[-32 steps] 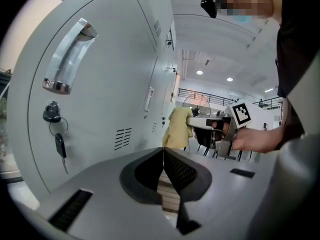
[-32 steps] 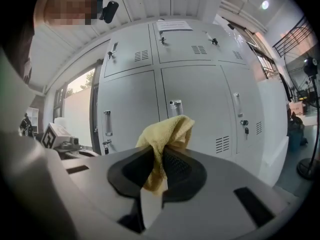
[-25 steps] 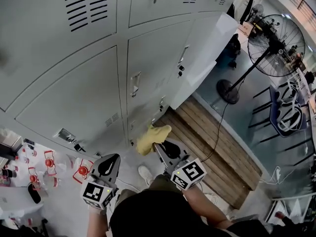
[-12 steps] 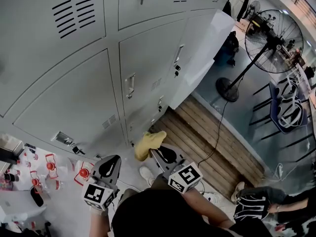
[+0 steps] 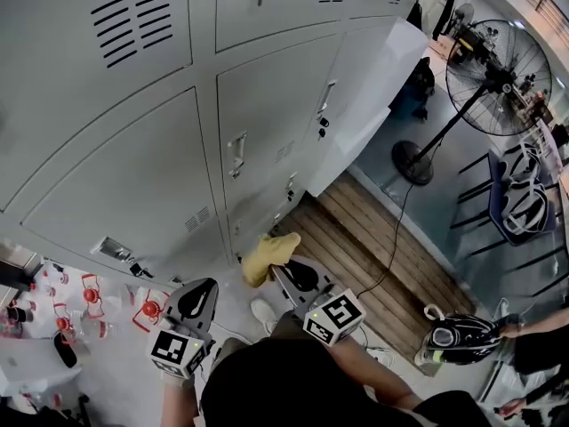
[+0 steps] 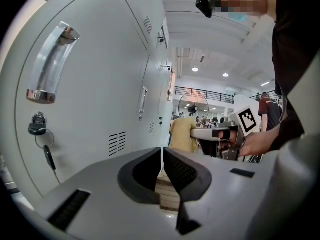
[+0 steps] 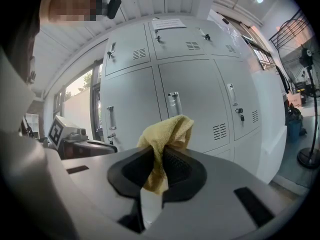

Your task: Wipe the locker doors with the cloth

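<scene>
The right tool [image 7: 162,160] is clenched on the yellow cloth [image 7: 167,134], which is bunched above the jaws and hangs down between them. The left tool [image 6: 162,160] is closed with its jaws together and nothing is held. In the head view the cloth is held low, near the bottom grey locker doors [image 5: 267,140]; contact cannot be told. A black-and-white square marker is carried on each cube [image 5: 336,314]. A paper sheet [image 7: 168,24] is stuck on an upper door, print too small to be read. Keys [image 6: 40,134] are hung in one lock. A standing fan [image 5: 498,65] is seen well apart, to the right.
</scene>
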`<state>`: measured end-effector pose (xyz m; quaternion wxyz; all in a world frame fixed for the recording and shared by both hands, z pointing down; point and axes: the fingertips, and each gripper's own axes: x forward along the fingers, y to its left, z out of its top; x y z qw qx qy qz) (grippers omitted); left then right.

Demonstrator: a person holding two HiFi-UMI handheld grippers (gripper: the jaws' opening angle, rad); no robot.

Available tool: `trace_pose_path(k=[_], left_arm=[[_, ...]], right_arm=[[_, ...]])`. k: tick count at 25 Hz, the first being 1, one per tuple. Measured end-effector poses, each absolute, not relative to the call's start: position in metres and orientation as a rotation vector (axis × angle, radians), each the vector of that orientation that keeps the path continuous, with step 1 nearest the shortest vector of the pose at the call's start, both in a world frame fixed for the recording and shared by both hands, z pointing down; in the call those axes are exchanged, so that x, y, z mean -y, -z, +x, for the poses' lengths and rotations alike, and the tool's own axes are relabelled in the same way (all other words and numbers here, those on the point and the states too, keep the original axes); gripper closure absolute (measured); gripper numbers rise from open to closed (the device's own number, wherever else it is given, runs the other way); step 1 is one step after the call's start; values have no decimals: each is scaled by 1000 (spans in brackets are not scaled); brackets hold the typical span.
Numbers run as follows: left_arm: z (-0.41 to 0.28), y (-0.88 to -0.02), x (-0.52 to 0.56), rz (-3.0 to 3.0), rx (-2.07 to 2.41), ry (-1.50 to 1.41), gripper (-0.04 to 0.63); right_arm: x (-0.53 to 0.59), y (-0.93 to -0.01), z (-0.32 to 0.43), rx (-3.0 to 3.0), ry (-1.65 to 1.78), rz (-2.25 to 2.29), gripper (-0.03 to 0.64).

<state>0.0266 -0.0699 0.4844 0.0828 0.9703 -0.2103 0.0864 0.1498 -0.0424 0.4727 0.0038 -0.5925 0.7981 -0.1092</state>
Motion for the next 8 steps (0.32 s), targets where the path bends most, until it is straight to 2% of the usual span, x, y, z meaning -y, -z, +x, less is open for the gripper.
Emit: trace_pose_path(k=[8], left_arm=[[27, -487, 74, 2906, 639, -240, 584]], right_arm=[[48, -471, 151, -2510, 338, -1834, 554]])
